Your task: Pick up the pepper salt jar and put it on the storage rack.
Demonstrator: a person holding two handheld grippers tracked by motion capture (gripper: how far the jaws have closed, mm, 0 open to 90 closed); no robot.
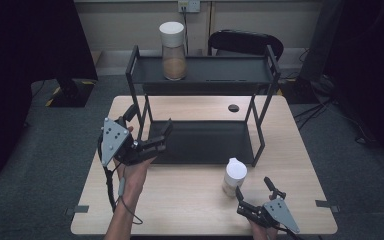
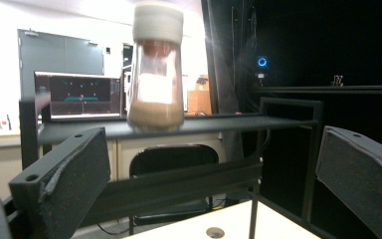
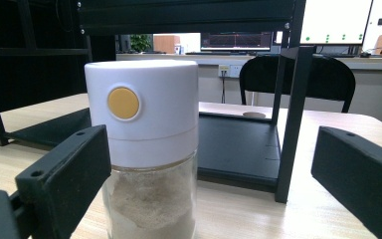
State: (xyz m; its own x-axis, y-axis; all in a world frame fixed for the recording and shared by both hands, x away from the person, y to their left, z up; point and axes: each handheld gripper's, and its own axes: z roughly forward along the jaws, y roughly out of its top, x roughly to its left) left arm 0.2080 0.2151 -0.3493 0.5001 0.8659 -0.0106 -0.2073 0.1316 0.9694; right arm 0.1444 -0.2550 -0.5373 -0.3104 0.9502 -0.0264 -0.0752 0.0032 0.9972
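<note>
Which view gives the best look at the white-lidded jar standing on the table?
The right gripper view: the jar on the table stands close between the right tool's open jaws, its yellow button and powder clear. The high view shows it small; the left gripper view faces the shelf jar.

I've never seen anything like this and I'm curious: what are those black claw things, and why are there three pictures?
Those claws are tools. A person holds one hand-held gripper in each hand: the left hand-held gripper and the right hand-held gripper. Each has two black jaws that can pinch things.

The high view looks down from above onto a wooden table. The other two pictures come from little cameras riding on each gripper, looking out between its jaws.

On the table stands a black two-level shelf. A jar with brown powder sits on its top level. A second jar with a white lid stands on the table, in front of the right gripper, between its jaws.

Both grippers are open and hold nothing.
</note>
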